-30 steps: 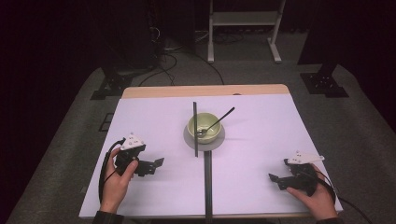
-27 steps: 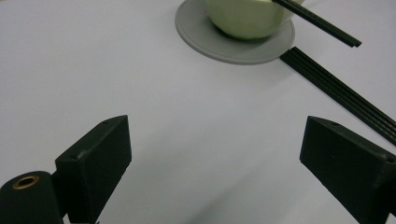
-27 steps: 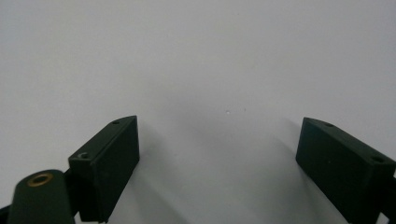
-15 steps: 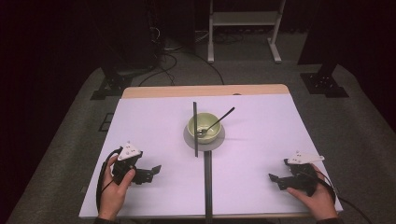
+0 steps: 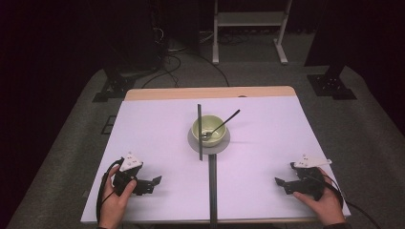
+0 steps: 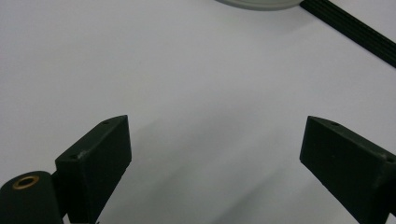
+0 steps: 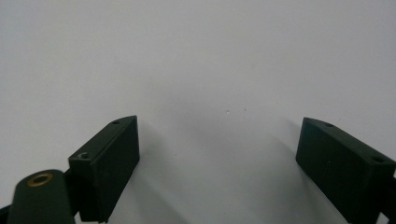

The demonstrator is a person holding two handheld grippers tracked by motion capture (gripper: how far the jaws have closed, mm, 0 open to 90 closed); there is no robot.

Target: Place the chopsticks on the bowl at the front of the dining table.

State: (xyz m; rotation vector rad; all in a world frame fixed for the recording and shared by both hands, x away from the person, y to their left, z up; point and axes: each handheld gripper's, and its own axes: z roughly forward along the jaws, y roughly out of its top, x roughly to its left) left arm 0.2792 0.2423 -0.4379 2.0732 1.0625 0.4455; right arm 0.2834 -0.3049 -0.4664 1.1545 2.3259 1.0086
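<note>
A pale green bowl stands on a grey round mat at the table's middle, and a spoon rests in it with its handle pointing back right. My left gripper lies near the front left of the white table, held by a hand, open with nothing between its jaws; the left gripper view looks over bare white surface toward the mat's edge. My right gripper rests near the front right, also open and empty, over plain tabletop.
A dark strip runs front to back beside the bowl, and a second one reaches the front edge. A wooden edge borders the table's far side. Beyond it stand a white rack, cables and dark stands on grey floor.
My left gripper has drawn back toward the front edge and slightly left. The right gripper, bowl and spoon have stayed put.
</note>
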